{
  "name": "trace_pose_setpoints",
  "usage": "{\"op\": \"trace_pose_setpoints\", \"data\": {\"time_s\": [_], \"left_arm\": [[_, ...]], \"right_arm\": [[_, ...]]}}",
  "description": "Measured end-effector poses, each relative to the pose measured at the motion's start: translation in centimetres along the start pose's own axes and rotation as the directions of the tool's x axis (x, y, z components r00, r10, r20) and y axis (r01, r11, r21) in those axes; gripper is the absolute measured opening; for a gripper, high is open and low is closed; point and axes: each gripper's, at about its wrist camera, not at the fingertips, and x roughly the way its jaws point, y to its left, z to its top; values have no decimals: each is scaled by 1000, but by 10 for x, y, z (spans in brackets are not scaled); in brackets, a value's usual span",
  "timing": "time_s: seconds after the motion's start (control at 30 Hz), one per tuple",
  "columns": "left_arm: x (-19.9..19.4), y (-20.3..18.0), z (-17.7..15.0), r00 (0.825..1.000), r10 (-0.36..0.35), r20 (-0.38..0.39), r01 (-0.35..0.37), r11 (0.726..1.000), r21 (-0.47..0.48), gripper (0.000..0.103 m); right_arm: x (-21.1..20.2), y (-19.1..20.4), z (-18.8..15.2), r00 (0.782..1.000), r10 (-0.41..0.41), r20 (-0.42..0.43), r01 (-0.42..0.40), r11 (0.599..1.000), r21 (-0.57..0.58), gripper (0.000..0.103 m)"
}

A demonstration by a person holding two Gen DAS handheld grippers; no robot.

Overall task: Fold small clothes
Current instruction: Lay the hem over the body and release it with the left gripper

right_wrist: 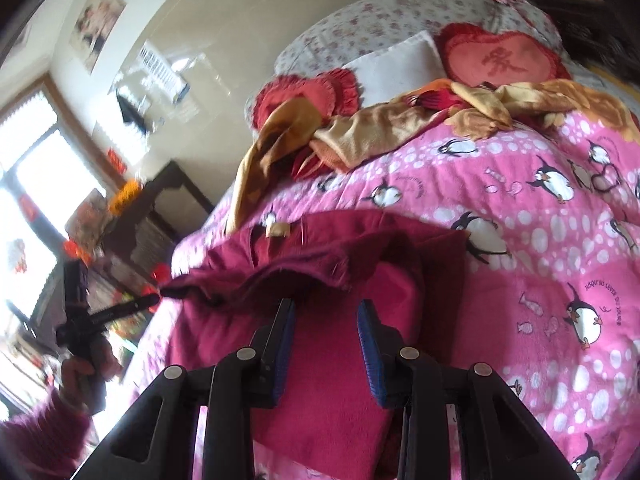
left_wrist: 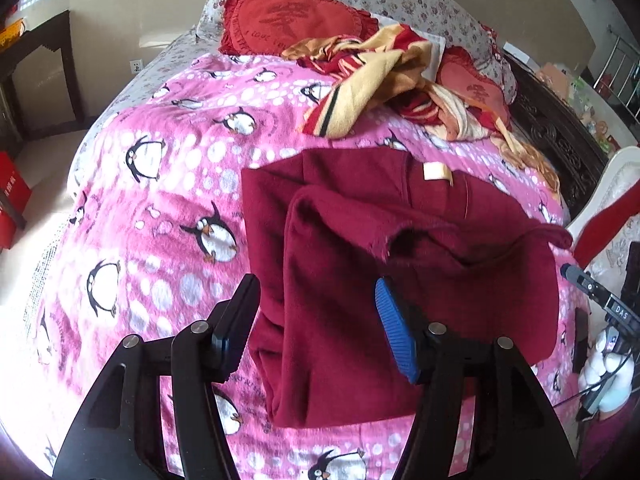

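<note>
A dark red knitted garment [left_wrist: 360,248] lies partly folded on the pink penguin blanket [left_wrist: 160,200], with a cream label [left_wrist: 436,171] near its far edge. One flap is folded over the middle. My left gripper [left_wrist: 316,316] is open and empty, its fingers spread just above the garment's near left part. In the right wrist view the same garment [right_wrist: 320,248] lies ahead, with my right gripper [right_wrist: 326,336] open and empty above its near edge. The left gripper also shows at the far left of the right wrist view [right_wrist: 104,312].
A crumpled yellow and red blanket [left_wrist: 384,76] and red heart cushions [left_wrist: 292,20] lie at the head of the bed. A dark carved headboard [left_wrist: 560,136] runs along the right. A dark side table [left_wrist: 36,68] and a red box [left_wrist: 12,196] stand left.
</note>
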Motion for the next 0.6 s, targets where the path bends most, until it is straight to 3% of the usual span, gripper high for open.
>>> {"op": "trace_pose_setpoints", "data": {"time_s": [0.13, 0.23, 0.53, 0.6], "left_arm": [[20, -20, -8, 999, 13, -43, -11, 998, 54, 60], [34, -31, 2, 999, 31, -30, -29, 997, 67, 60], [74, -7, 57, 994, 109, 7, -109, 991, -73, 60], [86, 0, 62, 993, 117, -20, -119, 989, -91, 60]], "right_arm": [[30, 14, -8, 997, -51, -66, 44, 995, -93, 30], [50, 18, 3, 996, -64, -68, 56, 992, -114, 30], [92, -2, 54, 989, -148, 3, 148, 988, -32, 30], [98, -9, 59, 986, -165, 16, 165, 986, -8, 30]]}}
